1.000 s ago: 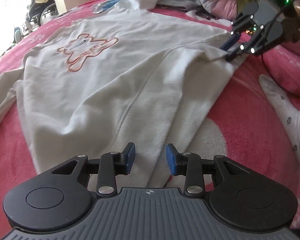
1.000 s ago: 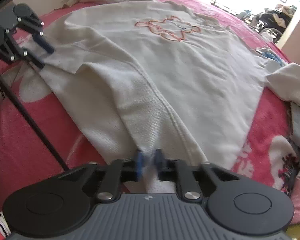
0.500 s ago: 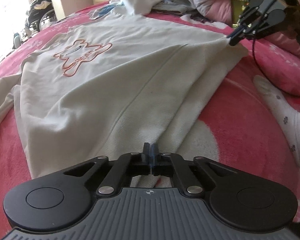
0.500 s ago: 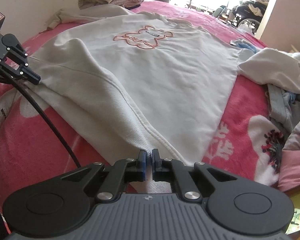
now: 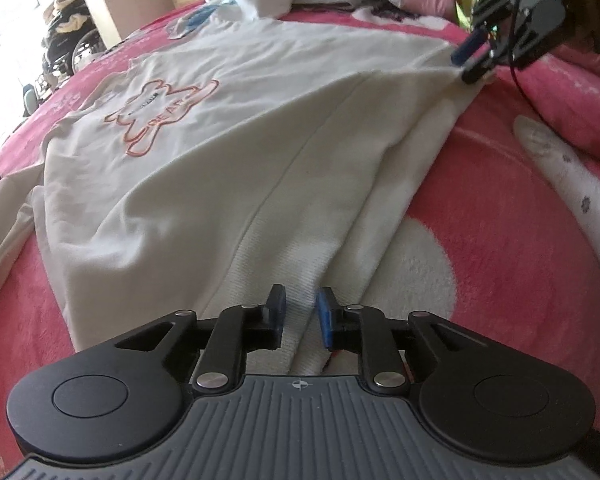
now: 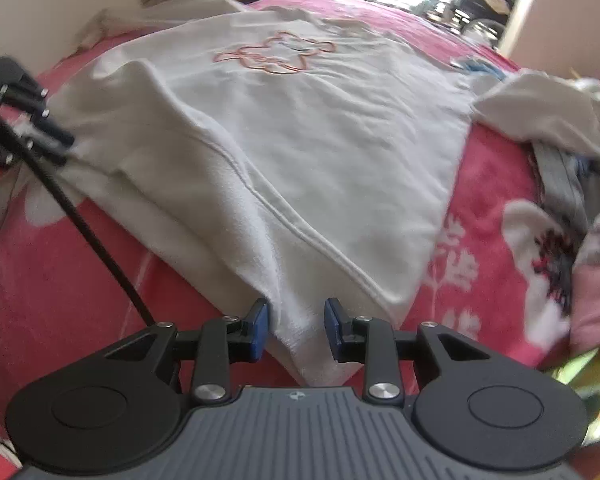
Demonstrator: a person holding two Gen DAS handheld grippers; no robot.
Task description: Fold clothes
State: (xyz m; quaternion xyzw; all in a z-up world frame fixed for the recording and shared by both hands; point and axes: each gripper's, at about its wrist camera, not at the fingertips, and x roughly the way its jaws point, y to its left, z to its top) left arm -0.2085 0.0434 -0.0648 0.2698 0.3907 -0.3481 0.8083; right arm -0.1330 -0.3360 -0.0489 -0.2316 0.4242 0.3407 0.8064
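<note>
My read: hem edge set down, release under way. White sweatshirt (image 5: 228, 148) lies flat, print up, on pink bed (image 5: 500, 216). Left claw (image 5: 301, 312) opening, hem corner between jaws, pads clear of cloth. Right claw (image 6: 296, 322) opening wider over other hem corner, holding nothing. Next, I judge: regrip for fold. Room: clothes pile (image 6: 548, 116) crowds far right edge; near side open.

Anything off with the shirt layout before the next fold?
Mostly fine: the cream sweatshirt lies flat, bear print up, hem toward both grippers. One oddity: the hem band is bunched into a ridge between the left gripper pads, and both grippers' jaws are opening, so it may stay wrinkled.
</note>
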